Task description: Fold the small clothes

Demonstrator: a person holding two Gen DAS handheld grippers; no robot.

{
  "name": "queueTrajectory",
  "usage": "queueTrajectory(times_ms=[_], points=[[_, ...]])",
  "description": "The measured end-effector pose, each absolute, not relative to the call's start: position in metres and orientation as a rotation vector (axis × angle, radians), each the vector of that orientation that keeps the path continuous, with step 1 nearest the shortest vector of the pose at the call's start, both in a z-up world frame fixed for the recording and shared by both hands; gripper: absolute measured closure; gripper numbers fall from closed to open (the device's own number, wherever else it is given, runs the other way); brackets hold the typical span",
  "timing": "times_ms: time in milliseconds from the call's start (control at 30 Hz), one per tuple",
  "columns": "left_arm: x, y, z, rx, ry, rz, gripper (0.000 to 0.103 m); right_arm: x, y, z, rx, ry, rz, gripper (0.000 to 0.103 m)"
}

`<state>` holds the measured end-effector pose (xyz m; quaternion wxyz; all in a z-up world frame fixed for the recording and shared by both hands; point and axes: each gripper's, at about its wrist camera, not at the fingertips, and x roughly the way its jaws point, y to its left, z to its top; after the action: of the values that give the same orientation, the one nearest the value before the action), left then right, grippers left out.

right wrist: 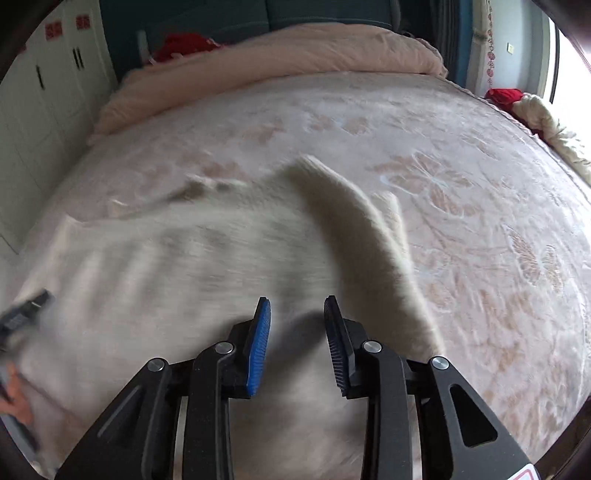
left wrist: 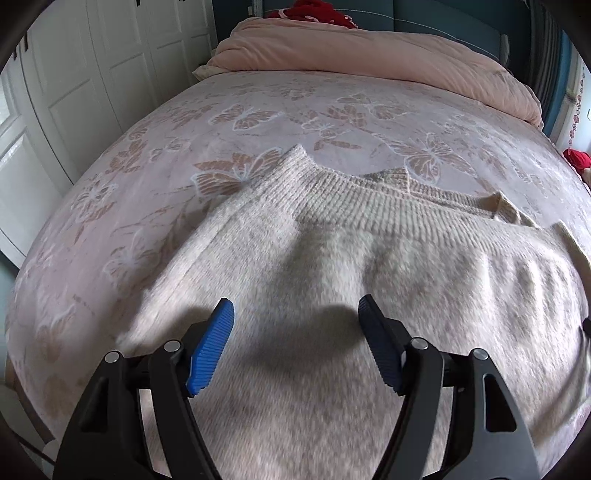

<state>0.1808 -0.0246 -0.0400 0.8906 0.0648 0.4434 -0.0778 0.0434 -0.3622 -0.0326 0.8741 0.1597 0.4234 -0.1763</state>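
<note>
A cream fuzzy knit sweater (left wrist: 332, 258) lies spread on the pink butterfly bedspread (left wrist: 147, 147), its ribbed hem (left wrist: 369, 199) at the far side. My left gripper (left wrist: 296, 308) hovers over the sweater's near part, open wide, nothing between its blue pads. In the right wrist view the same sweater (right wrist: 203, 266) is blurred, with a sleeve or folded edge (right wrist: 354, 221) running along its right side. My right gripper (right wrist: 297, 308) stands open a little above the knit, with nothing held between its pads. The other gripper (right wrist: 26, 310) shows at the left edge with a hand.
A rolled pink duvet (left wrist: 369, 55) lies across the head of the bed, red fabric (left wrist: 317, 11) behind it. White wardrobe doors (left wrist: 92, 74) stand to the left. More red and cream cloth (right wrist: 517, 99) sits off the bed's right side. Bare bedspread (right wrist: 480, 221) lies right of the sweater.
</note>
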Motion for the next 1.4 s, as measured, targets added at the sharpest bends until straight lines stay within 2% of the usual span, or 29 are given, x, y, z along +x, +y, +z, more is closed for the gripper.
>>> queueTrajectory(times_ms=[100, 267, 400, 567, 700, 800, 933, 1000, 1100, 1133, 1200, 1233, 1267, 1400], points=[[0.17, -0.023, -0.034, 0.134, 0.918, -0.163, 0.035, 0.04, -0.32, -0.015, 0.323, 0.853, -0.251, 0.073], [0.156, -0.022, -0.031, 0.146, 0.923, -0.157, 0.036, 0.055, -0.285, -0.052, 0.249, 0.972, -0.229, 0.074], [0.147, -0.009, -0.029, 0.117, 0.935, -0.15, 0.035, 0.041, -0.27, -0.017, 0.298, 0.883, -0.18, 0.073], [0.141, 0.039, -0.019, -0.129, 0.945, -0.113, 0.035, 0.04, -0.256, -0.027, 0.255, 0.928, -0.172, 0.075], [0.14, 0.084, -0.017, -0.275, 0.932, -0.04, 0.03, 0.023, -0.238, -0.013, 0.27, 0.848, -0.124, 0.075], [0.145, 0.108, -0.03, -0.356, 0.975, 0.034, 0.029, 0.027, -0.22, -0.009, 0.221, 0.834, -0.102, 0.075], [0.153, 0.123, -0.059, -0.511, 1.1, 0.039, 0.028, 0.046, -0.211, -0.016, 0.242, 0.846, -0.082, 0.075], [0.153, 0.123, -0.063, -0.547, 1.094, 0.038, 0.021, 0.058, -0.208, -0.021, 0.243, 0.856, -0.088, 0.075], [0.156, 0.116, -0.064, -0.552, 1.087, 0.039, 0.021, 0.077, -0.202, -0.039, 0.234, 0.913, -0.09, 0.075], [0.158, 0.115, -0.064, -0.563, 1.087, 0.031, 0.025, 0.082, -0.201, -0.051, 0.223, 0.947, -0.095, 0.075], [0.163, 0.111, -0.065, -0.616, 1.092, -0.044, 0.07, 0.082, -0.197, -0.062, 0.193, 0.941, -0.098, 0.075], [0.165, 0.111, -0.064, -0.643, 1.104, -0.06, 0.072, 0.081, -0.194, -0.063, 0.174, 0.936, -0.1, 0.075], [0.166, 0.112, -0.06, -0.658, 1.088, -0.058, 0.084, 0.08, -0.192, -0.064, 0.152, 0.933, -0.1, 0.075], [0.16, 0.098, -0.016, -0.649, 0.988, -0.16, 0.091, 0.079, -0.19, -0.067, 0.111, 0.915, -0.091, 0.075]])
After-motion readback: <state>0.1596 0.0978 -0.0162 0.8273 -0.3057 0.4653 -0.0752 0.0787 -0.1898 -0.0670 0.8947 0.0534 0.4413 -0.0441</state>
